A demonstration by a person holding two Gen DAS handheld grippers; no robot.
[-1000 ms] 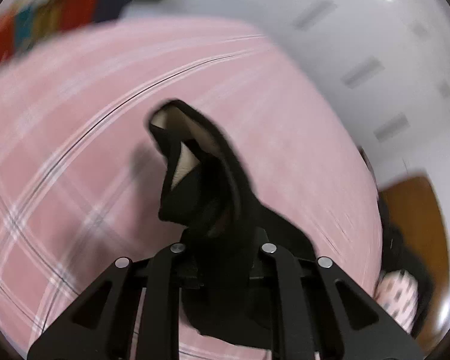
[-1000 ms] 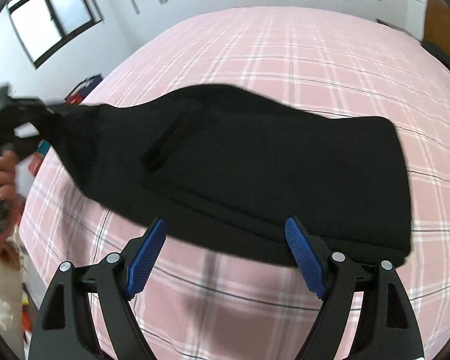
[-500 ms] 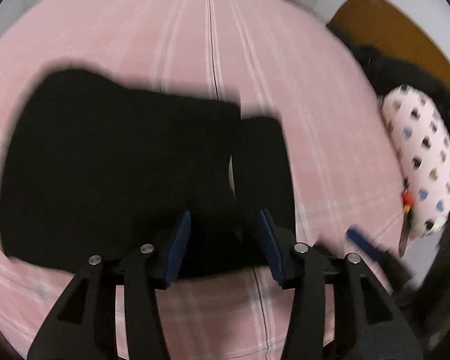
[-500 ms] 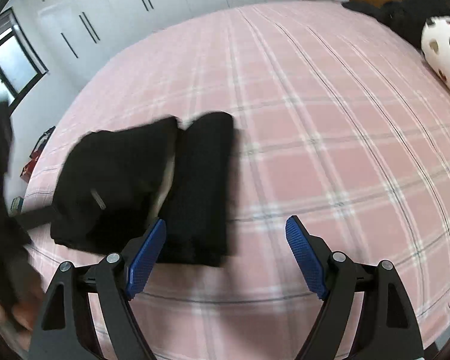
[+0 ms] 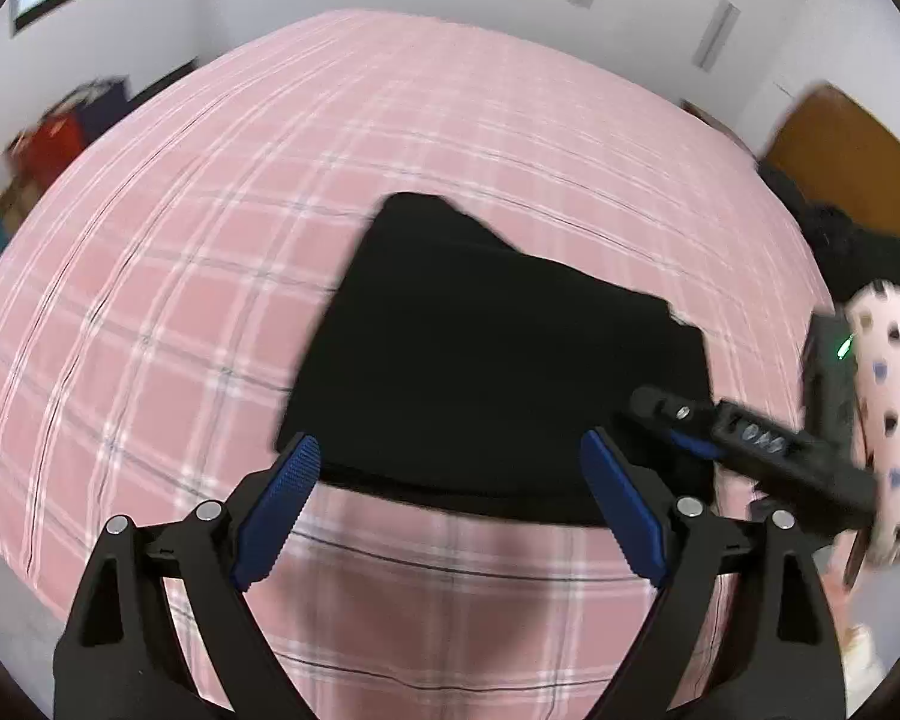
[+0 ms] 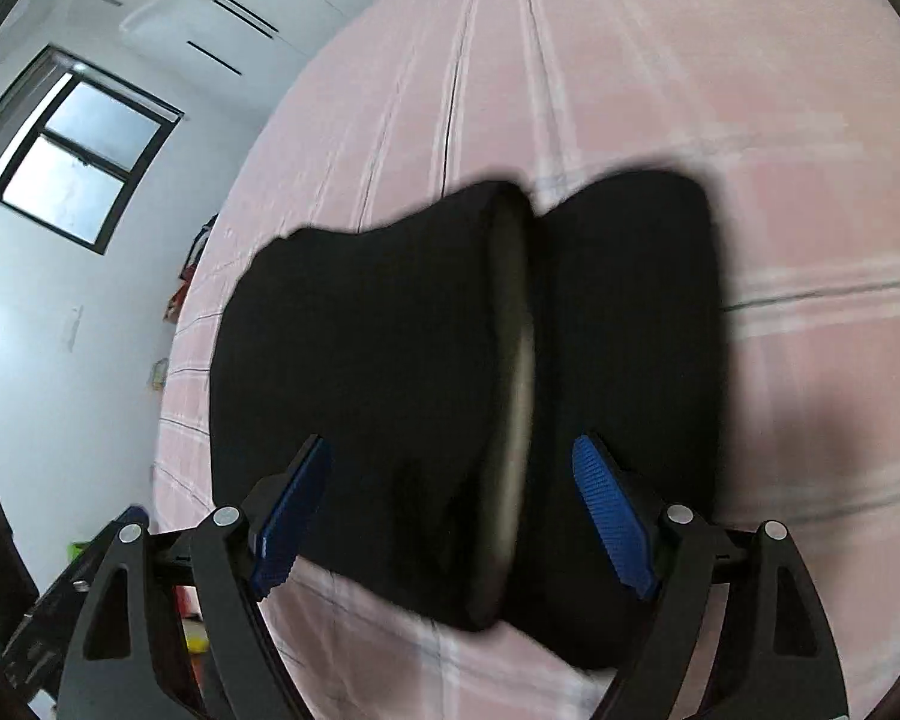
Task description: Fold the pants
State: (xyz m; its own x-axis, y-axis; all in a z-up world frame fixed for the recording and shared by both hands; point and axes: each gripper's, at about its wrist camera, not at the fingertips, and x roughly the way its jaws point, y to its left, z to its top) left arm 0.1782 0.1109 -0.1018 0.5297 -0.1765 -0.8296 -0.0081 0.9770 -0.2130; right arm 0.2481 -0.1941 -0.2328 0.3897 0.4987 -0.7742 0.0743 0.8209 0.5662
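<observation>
now the pants (image 5: 498,372) are seen lying flat on the bed (image 5: 210,240) as a compact black bundle, near the front edge. a second ago one end was clamped and carried by the left gripper (image 5: 450,516) while the cloth hung stretched across the sheet; half a second ago it had already been dropped over itself and the jaws had begun to part. at this moment nothing is held: the left jaws are spread wide with only cloth and sheet seen between the blue pads (image 5: 276,510), and they are kept just short of the bundle's near edge. the right gripper (image 6: 450,516) is likewise spread wide, poised over the pants (image 6: 450,390), where a pale seam or lining is shown as a strip between two black halves; whether the pads touch the cloth cannot be told through the blur. in the left view the right gripper (image 5: 678,426) is seen at the bundle's right corner, with a spotted pillow (image 5: 888,420) beyond it.

the last fold is judged to have been laid and released, so the task looks close to done. what may be left is a smoothing or squaring of the edges, since the far corner is seen stepped rather than flush, and the gap between halves could be closed
</observation>
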